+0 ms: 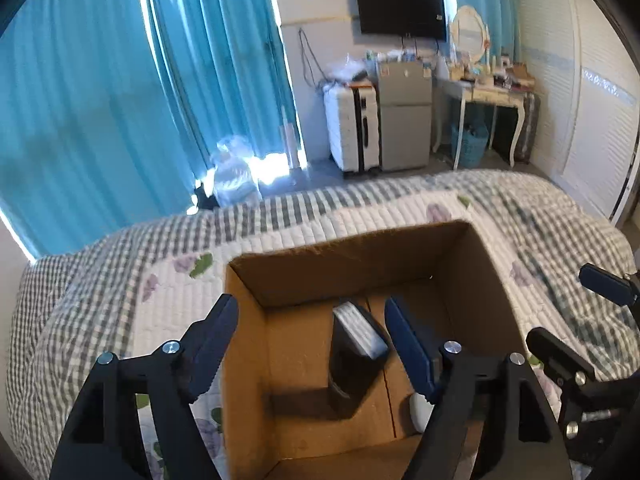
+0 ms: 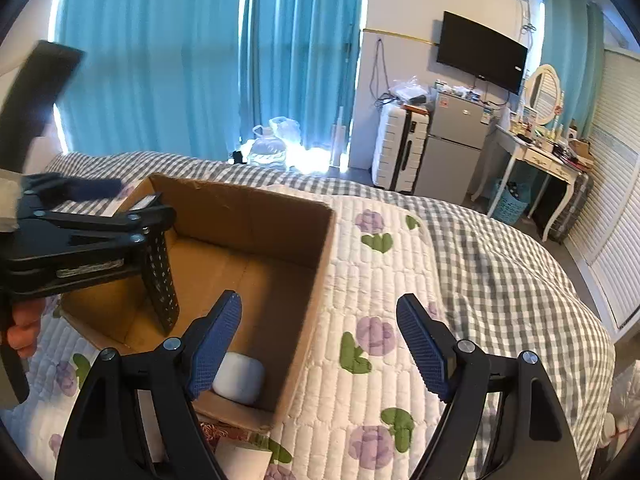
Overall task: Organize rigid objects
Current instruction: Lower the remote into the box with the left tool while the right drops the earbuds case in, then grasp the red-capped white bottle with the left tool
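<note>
An open cardboard box point(image 1: 352, 256) point(image 2: 320, 248) lies on the quilted bed. Inside it a black rectangular object point(image 1: 354, 360) point(image 2: 162, 280) stands upright on the box floor, and a white rounded object point(image 1: 420, 412) point(image 2: 240, 378) lies at the near wall. My left gripper point(image 1: 310, 344) is open above the box, its jaws apart on either side of the black object without touching it; it also shows in the right wrist view point(image 2: 104, 224). My right gripper point(image 2: 320, 344) is open and empty, over the box's right edge and the quilt.
The bed point(image 2: 500, 264) with its floral quilt and checked cover fills the foreground. Beyond it are blue curtains point(image 1: 100, 80), a white suitcase point(image 1: 352, 128), a small fridge point(image 1: 404, 120), a dressing table point(image 1: 488, 92) and a wall TV point(image 1: 400, 12). Water jugs point(image 2: 268, 148) stand on the floor.
</note>
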Available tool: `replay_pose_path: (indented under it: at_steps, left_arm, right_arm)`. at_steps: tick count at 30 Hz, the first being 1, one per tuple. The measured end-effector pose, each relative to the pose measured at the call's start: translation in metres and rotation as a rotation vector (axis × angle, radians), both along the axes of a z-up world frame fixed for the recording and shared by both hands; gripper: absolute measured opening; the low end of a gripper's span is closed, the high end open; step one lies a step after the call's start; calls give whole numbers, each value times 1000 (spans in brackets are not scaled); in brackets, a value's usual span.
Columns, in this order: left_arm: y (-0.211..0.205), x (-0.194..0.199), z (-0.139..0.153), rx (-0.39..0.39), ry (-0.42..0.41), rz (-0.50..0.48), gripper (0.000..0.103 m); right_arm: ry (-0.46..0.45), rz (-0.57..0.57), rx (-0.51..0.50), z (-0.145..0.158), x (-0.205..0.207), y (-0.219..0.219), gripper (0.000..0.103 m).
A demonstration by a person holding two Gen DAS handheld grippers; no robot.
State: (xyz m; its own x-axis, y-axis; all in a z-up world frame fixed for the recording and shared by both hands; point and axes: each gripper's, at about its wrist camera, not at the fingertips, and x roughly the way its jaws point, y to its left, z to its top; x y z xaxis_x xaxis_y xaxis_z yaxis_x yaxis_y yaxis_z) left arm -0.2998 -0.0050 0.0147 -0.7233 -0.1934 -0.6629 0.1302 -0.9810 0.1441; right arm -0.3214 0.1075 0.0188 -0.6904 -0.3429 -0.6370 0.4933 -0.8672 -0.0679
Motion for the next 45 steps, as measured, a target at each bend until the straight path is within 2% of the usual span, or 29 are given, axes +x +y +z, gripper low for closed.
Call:
replay_pose_path:
  at_steps: [2, 4, 9, 14, 17, 21, 27, 30, 32, 34, 38, 41, 42, 45]
  left_arm:
    - [0, 12, 9, -8, 4, 7, 81]
    - [-2, 29, 17, -14, 19, 15, 89]
    - [-8, 79, 31, -1, 39, 30, 89]
    - [-5, 126, 25, -34, 46, 52, 89]
    - [0, 151, 9, -25, 31, 67, 89]
    - [6, 175, -20, 50, -6, 77, 89]
    - [27, 206, -73, 104, -81, 95, 89]
    - [40, 215, -98, 117, -134, 70, 89]
    - [49, 218, -113, 116, -171, 44, 89]
    - [57, 219, -127, 118, -213, 25, 79]
    - [70, 220, -153, 151, -282, -34, 72]
    - [76, 220, -165, 152, -315, -63, 55]
    - [77, 220, -167, 172, -323, -75, 44]
    - [77, 224, -164, 179, -314, -94, 38]
  right_arm:
    - [10, -14, 0, 7, 5, 5, 80]
    - [23, -28, 1, 15, 15, 12, 80]
    - [55, -51, 16, 36, 52, 34, 80]
    - [61, -68, 30, 43, 92, 52, 80]
    - [55, -81, 38, 35, 116, 60, 80]
    - [-10, -93, 18, 10, 141, 68, 80]
    - [-100, -113, 27, -42, 159, 71, 80]
    - [-148, -137, 51, -66, 160, 72, 80]
    - [-187, -139, 23, -74, 158, 75, 80]
    - [-197, -144, 23, -79, 158, 75, 80]
    - [-209, -142, 51, -86, 157, 69, 80]
    - [-223, -139, 66, -92, 157, 67, 80]
    - [-224, -140, 72, -94, 157, 66, 80]
    - [-223, -142, 76, -95, 157, 66, 80]
